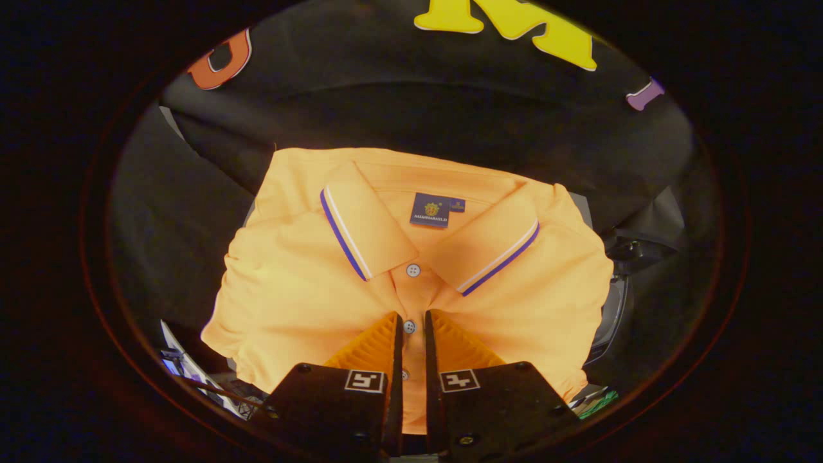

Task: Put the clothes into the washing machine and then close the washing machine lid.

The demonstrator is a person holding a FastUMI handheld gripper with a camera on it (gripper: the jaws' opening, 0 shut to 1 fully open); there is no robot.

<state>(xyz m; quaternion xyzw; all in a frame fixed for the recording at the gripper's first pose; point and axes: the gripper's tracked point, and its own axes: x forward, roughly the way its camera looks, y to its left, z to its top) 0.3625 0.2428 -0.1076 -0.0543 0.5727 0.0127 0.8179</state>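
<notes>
A folded orange polo shirt [289, 302] with blue and white collar stripes and a dark neck label lies spread just ahead of me, collar facing away. My gripper [413, 318] is shut on the shirt's button placket, and a narrow strip of cloth with two buttons shows between the fingers [370, 347]. The shirt hides whatever is beneath it. A curved dark grey edge [614, 315] peeks out past the shirt's right side; I cannot tell whether it belongs to the washing machine.
The black booth wall hangs close behind the shirt. A dark bracket [633, 247] sits at the shirt's right shoulder. Cables and pale clutter [186, 373] lie low to the left, and something green [598, 402] low to the right.
</notes>
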